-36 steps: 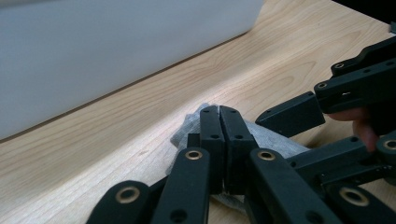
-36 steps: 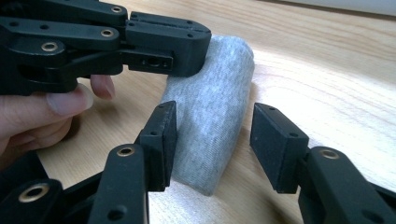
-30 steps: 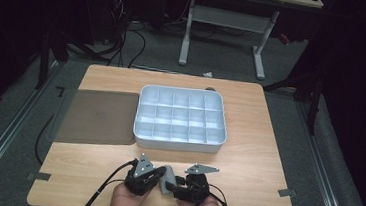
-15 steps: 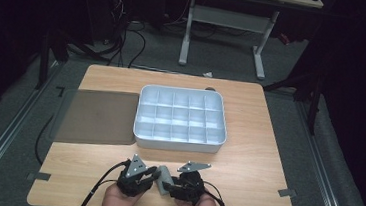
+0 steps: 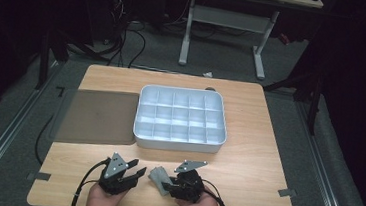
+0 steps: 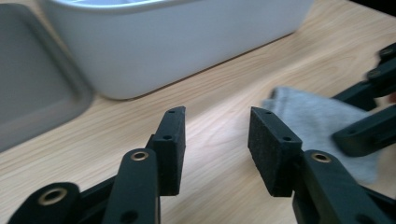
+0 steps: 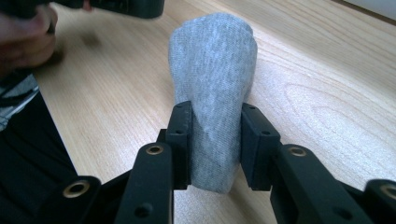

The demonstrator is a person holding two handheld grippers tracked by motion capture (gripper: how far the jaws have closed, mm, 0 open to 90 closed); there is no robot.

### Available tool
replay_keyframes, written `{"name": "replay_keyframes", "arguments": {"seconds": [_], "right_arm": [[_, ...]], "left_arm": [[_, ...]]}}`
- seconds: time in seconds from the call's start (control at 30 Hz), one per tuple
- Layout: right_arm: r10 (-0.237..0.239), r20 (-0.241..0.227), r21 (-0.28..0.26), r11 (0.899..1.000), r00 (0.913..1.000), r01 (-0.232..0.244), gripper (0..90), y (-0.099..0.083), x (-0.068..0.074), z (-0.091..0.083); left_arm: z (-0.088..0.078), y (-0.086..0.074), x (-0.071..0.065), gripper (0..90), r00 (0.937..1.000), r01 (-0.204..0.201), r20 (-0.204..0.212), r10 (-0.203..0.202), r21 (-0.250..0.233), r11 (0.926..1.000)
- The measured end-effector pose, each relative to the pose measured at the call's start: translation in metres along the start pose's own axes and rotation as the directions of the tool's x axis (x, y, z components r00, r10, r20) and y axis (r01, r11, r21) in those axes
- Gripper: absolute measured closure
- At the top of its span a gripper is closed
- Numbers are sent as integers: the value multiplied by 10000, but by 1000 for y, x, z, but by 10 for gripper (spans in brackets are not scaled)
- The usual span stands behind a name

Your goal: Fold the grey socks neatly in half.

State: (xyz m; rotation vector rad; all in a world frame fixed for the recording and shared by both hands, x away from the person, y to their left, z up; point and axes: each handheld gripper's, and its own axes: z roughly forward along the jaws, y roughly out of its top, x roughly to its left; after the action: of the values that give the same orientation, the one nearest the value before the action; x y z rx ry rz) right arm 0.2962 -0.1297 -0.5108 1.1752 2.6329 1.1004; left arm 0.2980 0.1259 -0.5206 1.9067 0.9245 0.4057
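A folded grey sock point(image 7: 215, 56) lies on the wooden table point(image 5: 256, 164) near its front edge. My right gripper point(image 7: 215, 116) is shut on it, the pads pressing both sides after the jaws have just been closing. From above the sock point(image 5: 157, 175) sticks out to the left of the right gripper point(image 5: 168, 184). My left gripper point(image 6: 215, 121) stands open with bare wood between its pads, its jaws having just been opening. It sits a little left of the sock point(image 6: 322, 121) in the high view point(image 5: 135, 169).
A white tray point(image 5: 180, 145) divided into several compartments stands in the middle of the table, close ahead of the left gripper point(image 6: 177, 42). A flat grey lid point(image 5: 99, 116) lies to its left. Bare wood stretches to the right of the hands.
The left gripper has opened, let go of the sock and drawn away to the left. The right gripper's jaws have narrowed onto the sock and stayed in place.
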Motion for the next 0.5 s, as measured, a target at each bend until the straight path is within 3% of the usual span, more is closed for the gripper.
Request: {"name": "replay_keyframes", "arguments": {"seconds": [0.23, 0.5], "right_arm": [[-334, 338, -171, 9993, 9989, 340, 710, 4, 1, -9], [-660, 932, -153, 9976, 9935, 677, 710, 6, -7, -25]], "left_arm": [[1, -3, 6, 478, 9992, -21, -404, 23, 38, 10000], [-1, -2, 6, 416, 9994, -118, -316, 118, -1, 9999]]}}
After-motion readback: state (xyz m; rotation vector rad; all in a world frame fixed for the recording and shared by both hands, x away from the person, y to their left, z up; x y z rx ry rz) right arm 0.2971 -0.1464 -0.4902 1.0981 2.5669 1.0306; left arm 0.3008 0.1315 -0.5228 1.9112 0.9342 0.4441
